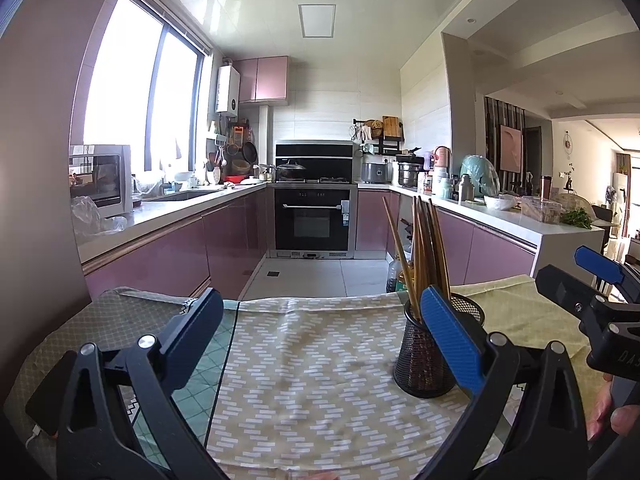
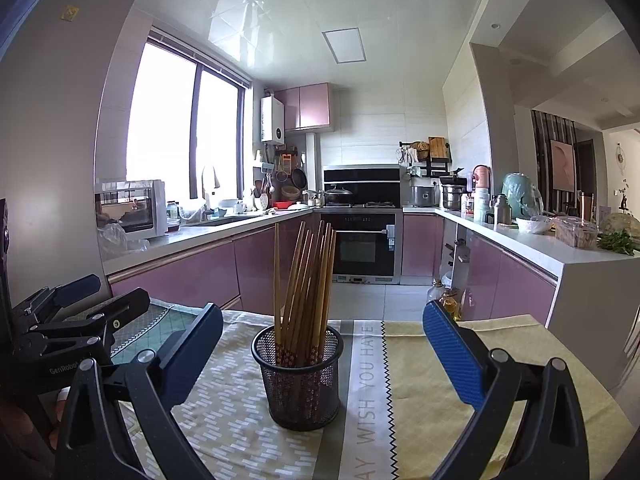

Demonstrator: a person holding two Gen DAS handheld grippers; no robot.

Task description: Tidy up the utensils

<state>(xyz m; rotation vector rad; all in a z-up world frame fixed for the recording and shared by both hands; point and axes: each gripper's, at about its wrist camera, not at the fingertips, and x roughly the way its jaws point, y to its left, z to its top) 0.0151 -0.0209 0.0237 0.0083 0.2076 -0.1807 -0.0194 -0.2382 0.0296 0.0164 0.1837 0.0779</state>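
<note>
— Scanning from the left: where do the tongs stand?

— The left gripper (image 1: 324, 328) hangs over the patterned cloth (image 1: 312, 360) with its fingers spread wide and nothing between them. Farther right, the right gripper (image 2: 324, 344) is just as wide apart and empty (the holder sits framed between its fingers, untouched).

— And the utensils?

— The chopsticks (image 2: 306, 280) stand bundled, leaning slightly, in the black mesh holder (image 2: 298, 380) on the table's near middle.

— So which step is this?

— Likely the end: no loose utensil shows on the cloth. If anything remains, the next move calls for finding it outside these views, then closing on it.
</note>
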